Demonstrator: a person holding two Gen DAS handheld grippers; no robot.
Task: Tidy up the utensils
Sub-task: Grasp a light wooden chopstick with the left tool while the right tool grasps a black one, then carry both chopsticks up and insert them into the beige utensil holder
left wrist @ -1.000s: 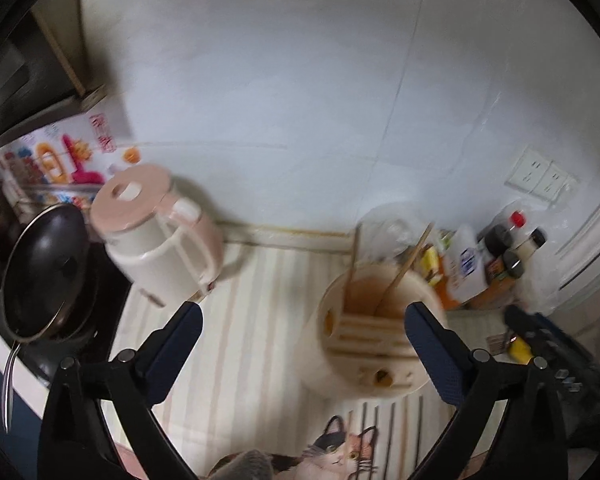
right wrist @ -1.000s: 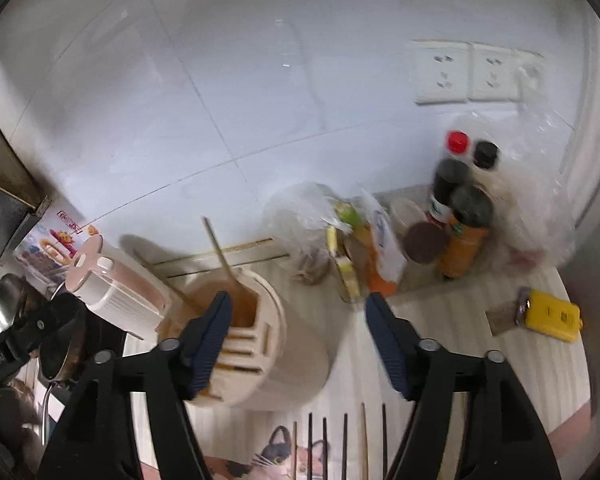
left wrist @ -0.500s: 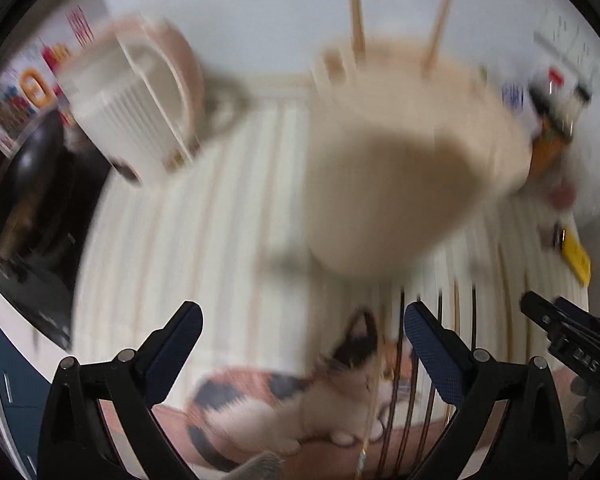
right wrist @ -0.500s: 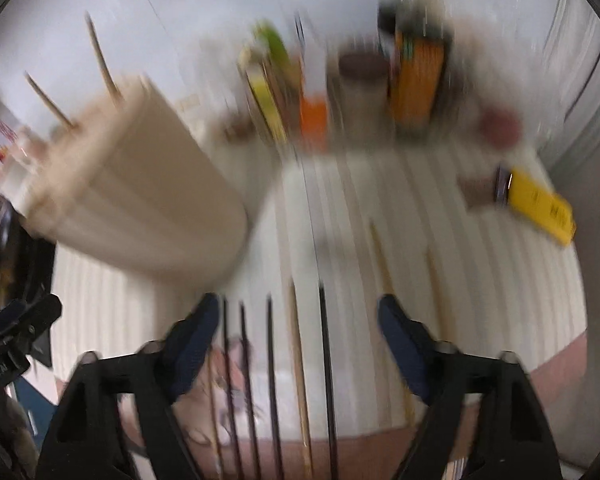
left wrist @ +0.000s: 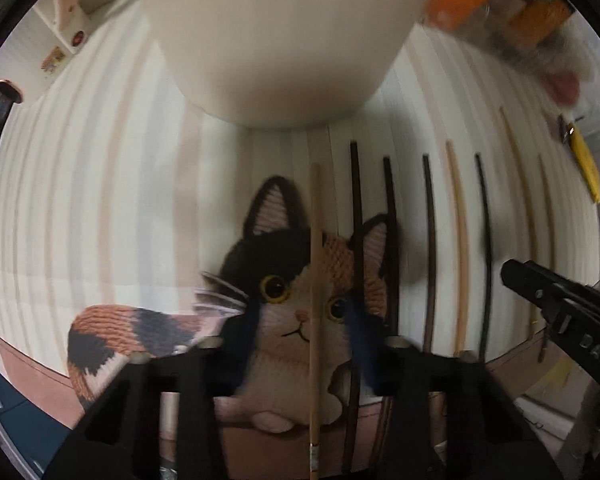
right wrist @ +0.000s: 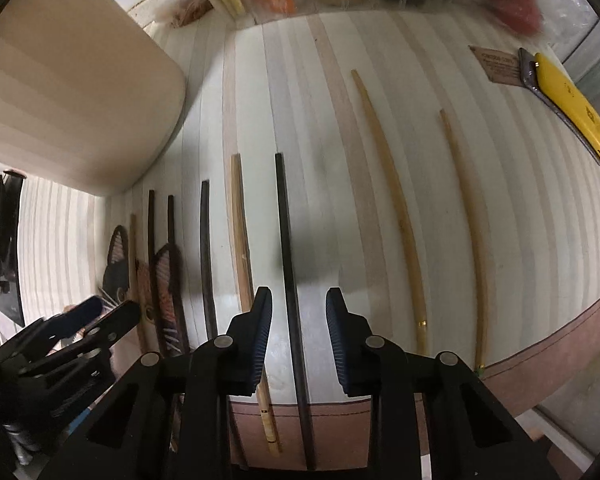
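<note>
Risk sits right between the pads of the right hand-held gripper: its jaws stand open, straddling one dark chopstick that lies flat on the striped mat on the bench, and nothing is gripped yet. In my judgement a thin stick lying flat like this could roll or skid sideways when the pads close, or get pinched at an angle and swing loose once lifted. A pale wooden chopstick lies just to the left of the left pad, near enough that a slightly off closure might nudge it or take two at once. The left hand-held gripper is also open, low over the cat picture on the mat, with a light chopstick running up between its blurred blue pads and a dark one close to the right pad, so the same double pick threatens there. Both tools point forward along the sticks. Farther ahead stands the beige holder, the likely target, and a raised stick could knock its wall.
</note>
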